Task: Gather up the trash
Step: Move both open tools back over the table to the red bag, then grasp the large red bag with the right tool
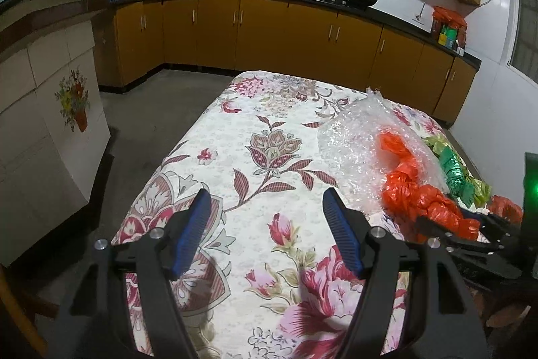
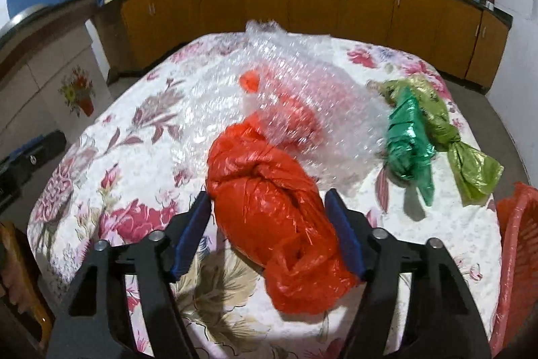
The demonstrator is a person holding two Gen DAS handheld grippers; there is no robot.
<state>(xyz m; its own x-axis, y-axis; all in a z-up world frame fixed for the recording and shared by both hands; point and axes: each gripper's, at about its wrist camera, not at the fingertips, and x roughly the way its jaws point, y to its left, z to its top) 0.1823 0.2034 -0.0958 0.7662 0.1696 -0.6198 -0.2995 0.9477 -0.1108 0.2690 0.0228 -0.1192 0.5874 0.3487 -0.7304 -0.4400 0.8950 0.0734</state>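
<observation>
orange bag (image 2: 269,207) between right gripper (image 2: 267,211) jaws (unpinched) — tabletop

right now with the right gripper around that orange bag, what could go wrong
1. The bubble wrap overlaps the orange plastic bag, so lifting may drag it along.
2. The right gripper straddles the bag's bulk with pads not clearly pressing; thin film may slip.
3. The red basket sits at the table edge; a swing could knock it.

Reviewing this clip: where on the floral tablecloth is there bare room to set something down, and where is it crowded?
Free: the tablecloth left of the bubble wrap, from the far edge to the left gripper. Crowded: the right side, with bubble wrap, orange bag between the right gripper fingers, green bags, red basket.
</observation>
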